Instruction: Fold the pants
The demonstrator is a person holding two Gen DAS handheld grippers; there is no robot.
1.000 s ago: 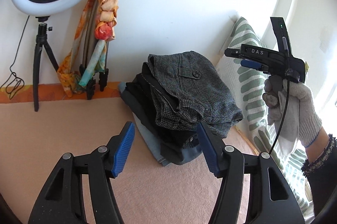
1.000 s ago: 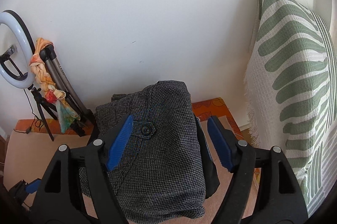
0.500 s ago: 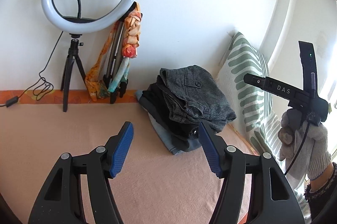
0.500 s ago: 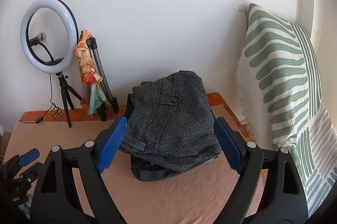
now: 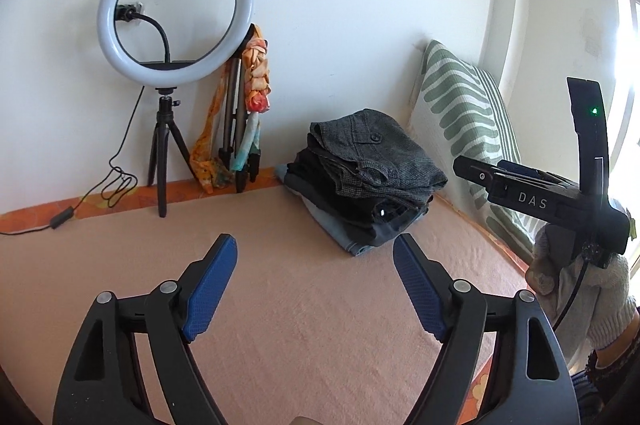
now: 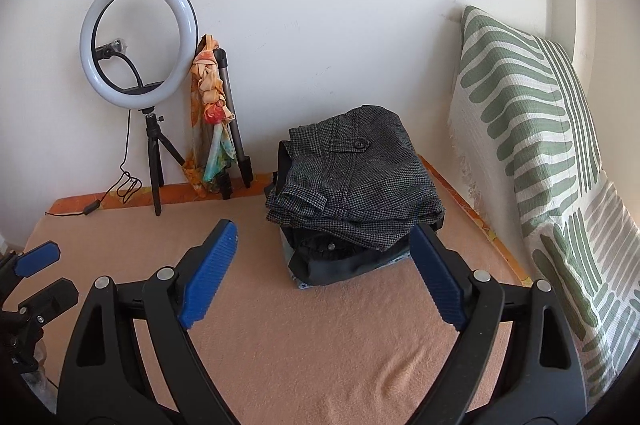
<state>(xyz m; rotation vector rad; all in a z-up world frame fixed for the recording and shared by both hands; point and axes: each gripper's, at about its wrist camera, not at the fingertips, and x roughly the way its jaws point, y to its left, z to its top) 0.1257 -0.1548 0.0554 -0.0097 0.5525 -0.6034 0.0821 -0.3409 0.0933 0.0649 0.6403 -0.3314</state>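
Folded grey tweed pants (image 5: 376, 153) (image 6: 352, 177) lie on top of a stack of folded dark and blue garments (image 5: 360, 221) (image 6: 340, 261) at the far right of the peach blanket. My left gripper (image 5: 316, 265) is open and empty, well short of the stack. My right gripper (image 6: 324, 257) is open and empty, its jaws framing the near end of the stack from a distance. The right gripper body also shows in the left wrist view (image 5: 552, 197), held by a gloved hand.
A ring light on a tripod (image 5: 176, 13) (image 6: 140, 41) stands at the back wall with a cable on the floor. A folded tripod with a colourful scarf (image 5: 248, 113) (image 6: 212, 117) leans beside it. A green-striped pillow (image 5: 468, 121) (image 6: 532, 129) stands at the right.
Both grippers have pulled back from the stack; it looks smaller and farther now. The grey pants stay on top of the pile.
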